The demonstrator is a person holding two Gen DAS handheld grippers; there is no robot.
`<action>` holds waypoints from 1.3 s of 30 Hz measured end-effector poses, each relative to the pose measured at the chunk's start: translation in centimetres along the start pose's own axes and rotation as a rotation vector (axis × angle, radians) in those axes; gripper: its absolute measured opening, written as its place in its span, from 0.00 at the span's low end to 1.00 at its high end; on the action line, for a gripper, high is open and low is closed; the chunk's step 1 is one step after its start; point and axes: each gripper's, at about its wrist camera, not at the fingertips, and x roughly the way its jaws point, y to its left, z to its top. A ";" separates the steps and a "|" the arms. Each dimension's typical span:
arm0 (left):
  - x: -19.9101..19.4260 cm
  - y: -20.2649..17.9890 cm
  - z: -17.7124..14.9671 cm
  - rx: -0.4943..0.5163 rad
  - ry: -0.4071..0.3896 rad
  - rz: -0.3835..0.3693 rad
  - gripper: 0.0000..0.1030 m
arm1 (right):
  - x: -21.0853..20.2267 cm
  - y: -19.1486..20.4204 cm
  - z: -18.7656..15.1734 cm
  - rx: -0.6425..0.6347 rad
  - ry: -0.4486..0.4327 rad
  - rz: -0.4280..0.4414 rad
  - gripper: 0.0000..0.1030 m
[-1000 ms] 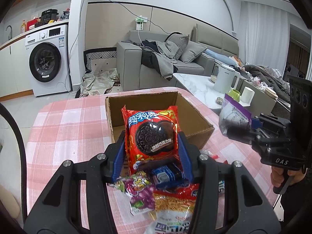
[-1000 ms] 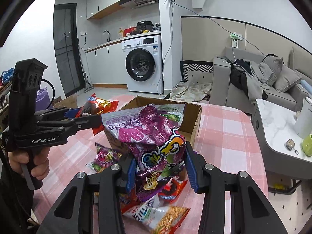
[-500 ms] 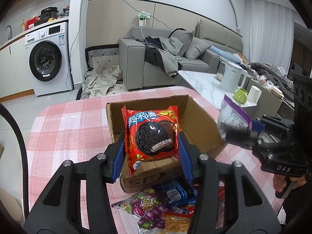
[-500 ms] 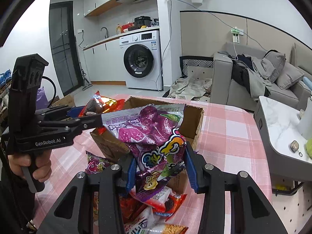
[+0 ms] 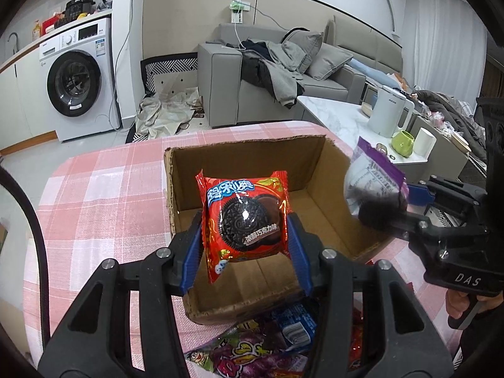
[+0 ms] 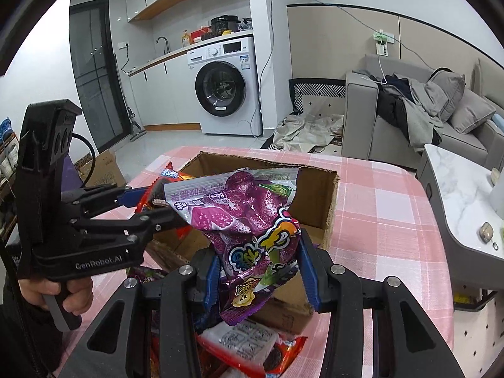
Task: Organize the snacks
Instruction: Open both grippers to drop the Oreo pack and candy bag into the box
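My left gripper is shut on a red Oreo packet and holds it over the open cardboard box. My right gripper is shut on a purple snack bag and holds it above the box's near right side. In the left wrist view the right gripper and the purple bag are at the box's right wall. In the right wrist view the left gripper reaches over the box's left side.
Several loose snack packets lie on the pink checked tablecloth in front of the box, also in the right wrist view. A marble coffee table with a kettle and cups stands right. A grey sofa is behind.
Both grippers have moved forward with their packets, from above the loose pile to over the box. The box looks closer and lower in both views.
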 end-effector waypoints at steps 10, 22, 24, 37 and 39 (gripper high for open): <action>2.7 -0.3 0.1 0.021 0.025 0.021 0.46 | 2.8 -0.2 0.5 0.004 0.040 -0.017 0.43; -1.0 -0.2 0.5 -0.007 -0.035 -0.019 0.80 | -2.0 -0.7 0.6 0.007 -0.081 -0.041 0.88; -2.1 -0.3 0.4 -0.003 -0.046 -0.018 0.85 | -3.3 -1.0 0.5 0.018 -0.100 -0.042 0.99; -9.5 0.2 -4.1 -0.043 -0.062 0.015 0.99 | -8.9 -1.1 -3.4 0.046 -0.091 -0.038 1.00; -10.4 0.1 -5.1 -0.048 -0.060 0.017 0.99 | -9.4 -1.1 -4.2 0.057 -0.083 -0.035 1.00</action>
